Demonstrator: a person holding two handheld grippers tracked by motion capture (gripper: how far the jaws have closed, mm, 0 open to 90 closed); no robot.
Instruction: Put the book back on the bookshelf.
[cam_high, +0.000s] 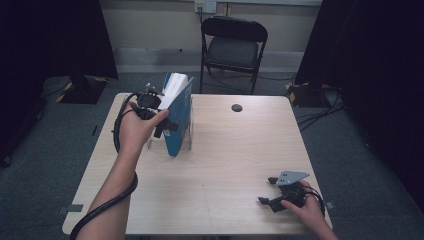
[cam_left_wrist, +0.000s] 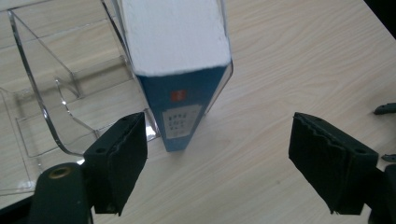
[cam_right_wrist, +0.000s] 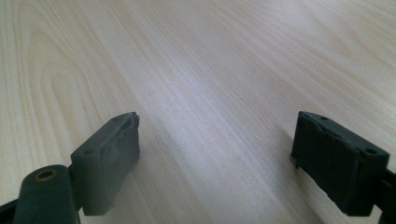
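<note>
Book (cam_left_wrist: 180, 70) upright in holder (cam_left_wrist: 42, 93), table's (cam_high: 225, 165) left.

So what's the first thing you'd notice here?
A thick blue book stands upright in a clear plastic holder at the table's far left. The left gripper is open just in front of it. The right gripper, also open, rests near the right front edge.

A black folding chair (cam_high: 234, 45) stands beyond the wooden table (cam_high: 225, 170).
</note>
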